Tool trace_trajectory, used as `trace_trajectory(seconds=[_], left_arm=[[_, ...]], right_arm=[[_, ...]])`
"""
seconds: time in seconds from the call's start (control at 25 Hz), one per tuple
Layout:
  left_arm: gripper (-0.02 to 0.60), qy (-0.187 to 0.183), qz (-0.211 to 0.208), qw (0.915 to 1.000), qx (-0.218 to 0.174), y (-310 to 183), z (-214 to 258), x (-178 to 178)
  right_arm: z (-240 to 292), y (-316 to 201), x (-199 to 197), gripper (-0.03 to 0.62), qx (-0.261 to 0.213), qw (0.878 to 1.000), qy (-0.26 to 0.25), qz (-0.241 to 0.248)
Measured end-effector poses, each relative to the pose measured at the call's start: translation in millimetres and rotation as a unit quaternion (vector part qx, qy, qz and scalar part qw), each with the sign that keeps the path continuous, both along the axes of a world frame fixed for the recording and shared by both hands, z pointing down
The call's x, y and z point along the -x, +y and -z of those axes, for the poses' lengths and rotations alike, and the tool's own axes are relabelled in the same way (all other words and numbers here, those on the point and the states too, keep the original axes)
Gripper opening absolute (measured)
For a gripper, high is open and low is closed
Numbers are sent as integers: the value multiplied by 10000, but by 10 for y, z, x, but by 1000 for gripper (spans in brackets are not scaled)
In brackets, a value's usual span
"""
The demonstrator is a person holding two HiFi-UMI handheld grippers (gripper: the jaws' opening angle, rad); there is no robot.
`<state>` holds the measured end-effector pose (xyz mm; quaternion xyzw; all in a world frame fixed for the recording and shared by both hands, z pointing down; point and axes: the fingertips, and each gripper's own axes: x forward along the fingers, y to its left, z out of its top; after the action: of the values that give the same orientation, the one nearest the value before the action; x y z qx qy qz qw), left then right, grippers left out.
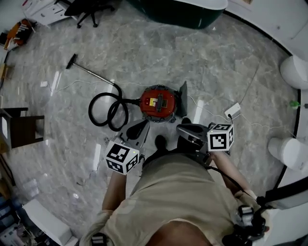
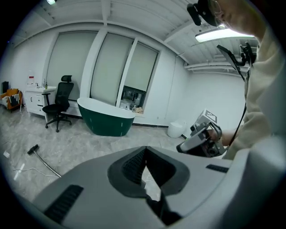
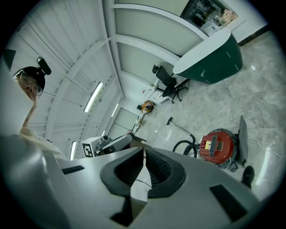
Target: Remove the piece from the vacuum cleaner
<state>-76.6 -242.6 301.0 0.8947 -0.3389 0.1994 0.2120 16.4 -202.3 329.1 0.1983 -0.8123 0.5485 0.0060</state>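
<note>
A red canister vacuum cleaner stands on the grey floor just ahead of the person's feet. Its black hose coils to the left and runs into a metal wand with a floor nozzle. A dark grey flat piece stands upright against the vacuum's right side. My left gripper is held in the air short of the vacuum, shut and empty. My right gripper hovers beside it, also shut on nothing. Neither touches the vacuum.
A dark green bathtub stands beyond the vacuum, with an office chair to its left. A white power strip and its cord lie right of the vacuum. A dark stool is at the left, white fixtures at the right.
</note>
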Motion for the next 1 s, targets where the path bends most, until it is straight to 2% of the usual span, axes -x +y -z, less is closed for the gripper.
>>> trace_trajectory(seconds=[0.16,0.4,0.48,0.64,0.8,0.84,0.88,1.0], left_arm=[[0,-134,33,9991,398,9,-256,-130],[0,-361,52,9972,646,-68,-572,-181],[0,-377,110,9971,656,-133,-682,-181],[0,-342,307,9962,742,-176,-886,-200],[0,-326,297,9943,966,-112,-1181,-280],[0,-340,286,9937,1032,-98,-1265,-299],[0,-353,283,9929,1102,-88,-1347,-312],[0,-384,302,9897,1345,-42,-1604,-319]], right_arm=[[-338,-135,-166,5,238,9991,332,143],[-1010,-480,-445,5,371,9915,1244,102],[-1299,-658,-602,5,503,9851,1635,-188],[-1876,-846,-978,6,964,9624,2411,-800],[-2356,-905,-1106,9,1127,9514,2757,-783],[-2470,-914,-1112,26,1146,9502,2811,-711],[-2582,-928,-1105,90,1176,9496,2837,-633],[-2952,-993,-1071,156,1286,9469,2913,-442]])
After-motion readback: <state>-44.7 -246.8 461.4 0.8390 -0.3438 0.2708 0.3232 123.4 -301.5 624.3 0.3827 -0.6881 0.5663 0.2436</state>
